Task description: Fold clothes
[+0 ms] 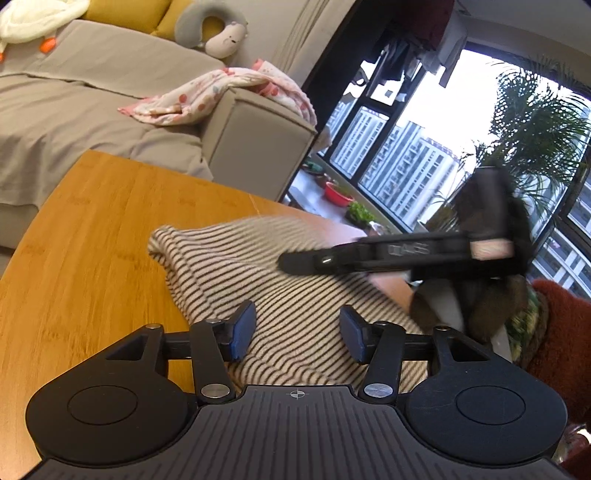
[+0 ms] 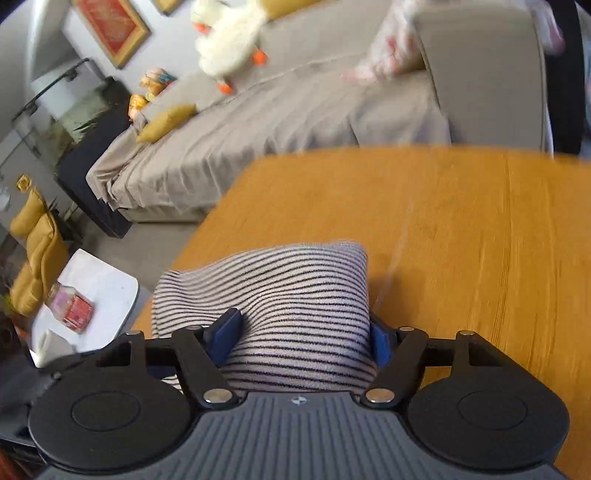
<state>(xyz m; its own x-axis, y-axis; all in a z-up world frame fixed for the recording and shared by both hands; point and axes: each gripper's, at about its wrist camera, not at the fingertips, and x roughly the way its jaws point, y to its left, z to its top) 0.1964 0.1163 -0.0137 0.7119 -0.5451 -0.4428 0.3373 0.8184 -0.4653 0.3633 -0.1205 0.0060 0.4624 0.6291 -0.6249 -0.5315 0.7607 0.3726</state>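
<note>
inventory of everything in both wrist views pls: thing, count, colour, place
striped garment: 1, white with dark stripes, folded on the table's near part
table: 1, orange-brown wood, under the garment
sofa: 1, beige-grey cover, behind the table
printed blanket: 1, pink and white, over the sofa arm
neck pillow: 1, grey, on the sofa back
plush duck: 1, white with orange feet, on the sofa
yellow cushions: at least 2, along the sofa back
side table: 1, white, on the floor left of the table
palm plant: 1, green, by the window
left tool: black, blue pads, open above the garment
right tool: black, blue pads, garment between them; grip unclear
</note>
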